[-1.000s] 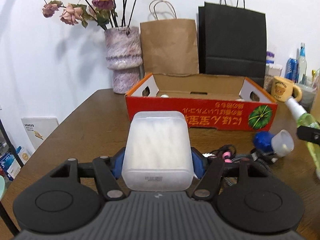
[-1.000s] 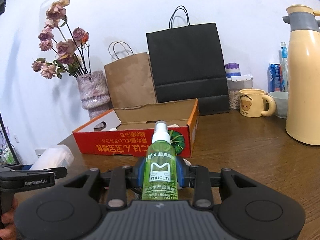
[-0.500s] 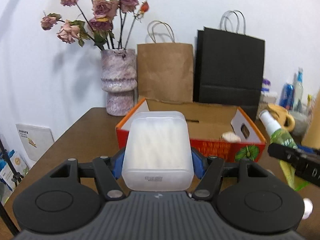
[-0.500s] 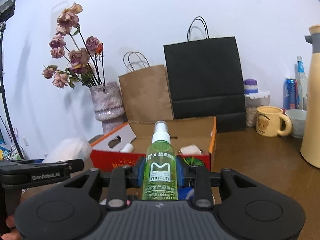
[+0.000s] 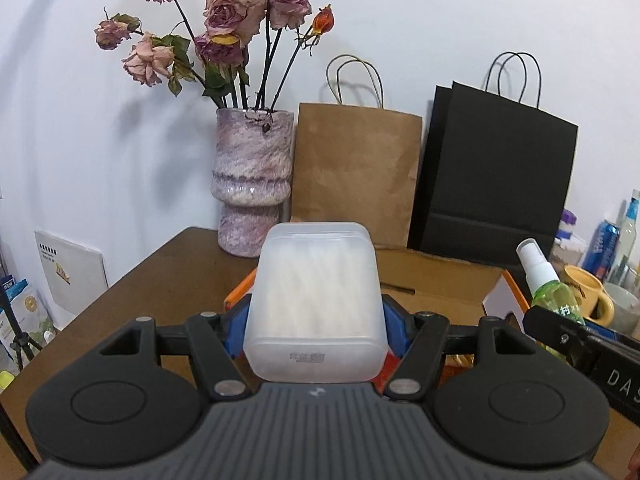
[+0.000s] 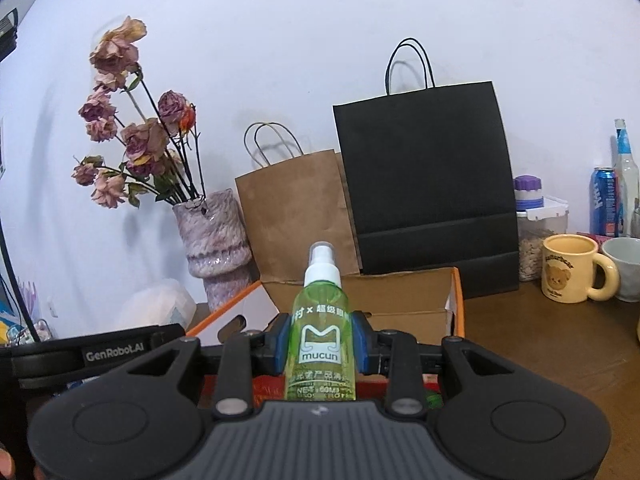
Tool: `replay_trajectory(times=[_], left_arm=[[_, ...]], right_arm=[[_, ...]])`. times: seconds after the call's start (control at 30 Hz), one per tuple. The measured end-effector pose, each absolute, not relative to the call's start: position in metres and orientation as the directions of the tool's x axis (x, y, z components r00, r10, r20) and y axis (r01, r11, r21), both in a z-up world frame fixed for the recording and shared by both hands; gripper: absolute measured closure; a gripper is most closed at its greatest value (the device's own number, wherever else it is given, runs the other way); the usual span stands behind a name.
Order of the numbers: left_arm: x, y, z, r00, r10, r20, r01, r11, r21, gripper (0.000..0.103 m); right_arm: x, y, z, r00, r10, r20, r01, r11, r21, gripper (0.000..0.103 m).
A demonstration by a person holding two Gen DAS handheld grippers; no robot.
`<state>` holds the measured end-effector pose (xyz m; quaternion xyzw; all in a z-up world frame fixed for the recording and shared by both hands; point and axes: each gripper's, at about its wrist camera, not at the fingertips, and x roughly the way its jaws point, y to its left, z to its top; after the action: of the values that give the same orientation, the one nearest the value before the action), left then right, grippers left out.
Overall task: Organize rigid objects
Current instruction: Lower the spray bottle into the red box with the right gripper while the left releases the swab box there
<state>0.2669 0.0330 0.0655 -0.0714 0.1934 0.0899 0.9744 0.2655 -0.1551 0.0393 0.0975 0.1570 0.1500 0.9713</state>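
Above the near edge of the cardboard box (image 5: 440,280), both grippers hang in the air with a load each. The left gripper (image 5: 316,320) has its jaws clamped on the sides of a frosted plastic container (image 5: 316,300), lid end pointing away — white sticks of some sort show faintly through the wall. The right gripper (image 6: 320,344) has its jaws closed on a green spray bottle (image 6: 320,328), gripped around the label, white nozzle pointing toward the back wall.

Both items are off the brown surface (image 5: 168,280), held side by side; the bottle shows at the right edge of the left camera, the container at the left of the right camera. The box lies open just ahead and below, with a vase of dried roses (image 5: 252,184), a brown paper bag (image 5: 356,172) and a black bag (image 5: 492,176) behind it and a yellow mug (image 6: 568,268) off to the right.

This looks like the carry step, with both things headed for the box. Next, I'd say, each gripper needs to go forward past the near wall, come down inside, and only then open — letting go from up here could tip the bottle or bounce the container. How much floor space is free inside the box I can't tell from here.
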Motion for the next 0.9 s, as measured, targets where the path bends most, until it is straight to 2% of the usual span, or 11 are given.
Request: replay_trajectory(times=[0.37,0.9], left_arm=[[0.324,0.038,0.058,0.896,0.168,-0.411,-0.224,0.970,-0.092,0.037],[0.391,0.041,0.026,0.868,0.172,-0.465,-0.197,0.980,-0.005,0.037]], right_arm=[[0.329,-0.147,0.039,0.896,0.328,-0.299,-0.255,0.932,0.257,0.072],[0.403,-0.137,0.016,0.855,0.324,-0.405,-0.238,0.939,0.248,0.072]])
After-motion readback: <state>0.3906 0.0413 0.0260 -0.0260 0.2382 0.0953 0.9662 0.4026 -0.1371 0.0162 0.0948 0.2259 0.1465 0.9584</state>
